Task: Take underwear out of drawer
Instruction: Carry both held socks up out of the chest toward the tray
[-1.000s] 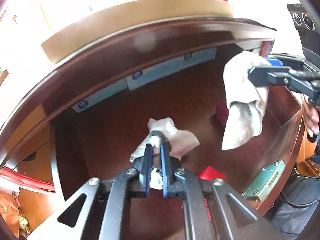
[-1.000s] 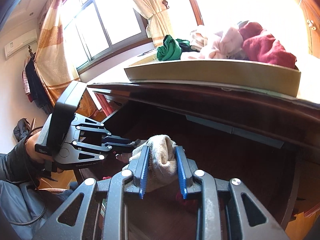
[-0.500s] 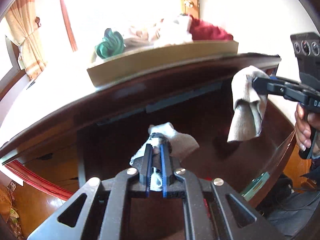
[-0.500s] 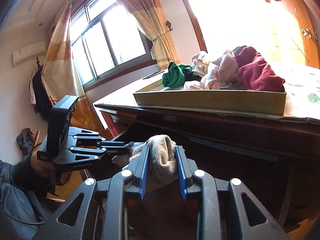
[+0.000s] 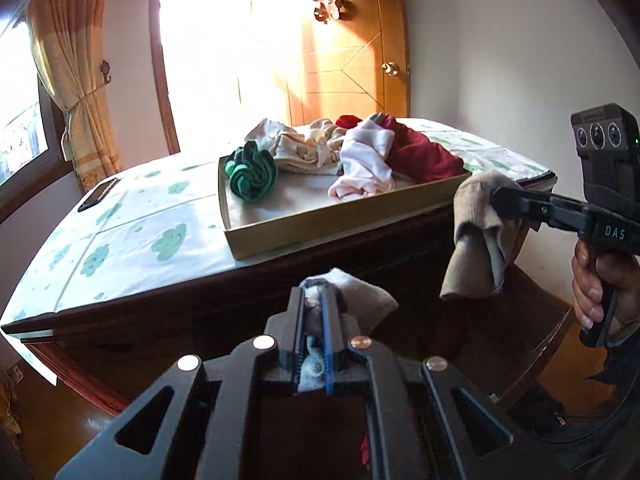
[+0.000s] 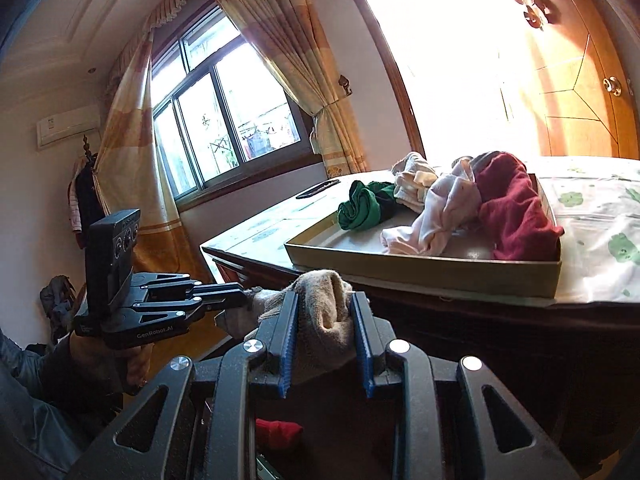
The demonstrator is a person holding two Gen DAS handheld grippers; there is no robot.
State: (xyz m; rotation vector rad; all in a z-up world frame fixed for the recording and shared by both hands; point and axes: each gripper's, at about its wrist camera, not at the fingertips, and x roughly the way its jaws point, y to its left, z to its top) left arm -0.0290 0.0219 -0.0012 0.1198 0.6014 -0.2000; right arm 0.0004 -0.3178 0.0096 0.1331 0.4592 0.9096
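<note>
We see a beige underwear piece (image 6: 324, 312) between the black right gripper (image 6: 325, 334), whose jaws carry blue ribbed pads (image 6: 285, 356). A pale grey-white underwear piece (image 5: 360, 296) sits in the black left gripper (image 5: 313, 320), also blue-padded. The dark reddish-brown bench (image 5: 240, 300) wears a white cloth (image 5: 132, 232) printed with green cloud shapes. On it we note a tan cardboard tray (image 5: 320, 222) holding a green garment (image 5: 251, 174), cream garments (image 5: 300, 146), a pale pink garment (image 5: 366, 168) and a dark red garment (image 5: 420, 158). The curtain (image 5: 76, 80) is yellow-beige with vertical stripes; the door (image 5: 352, 52) is orange-brown wood. A red garment (image 6: 278, 432) lies low behind the right gripper.
</note>
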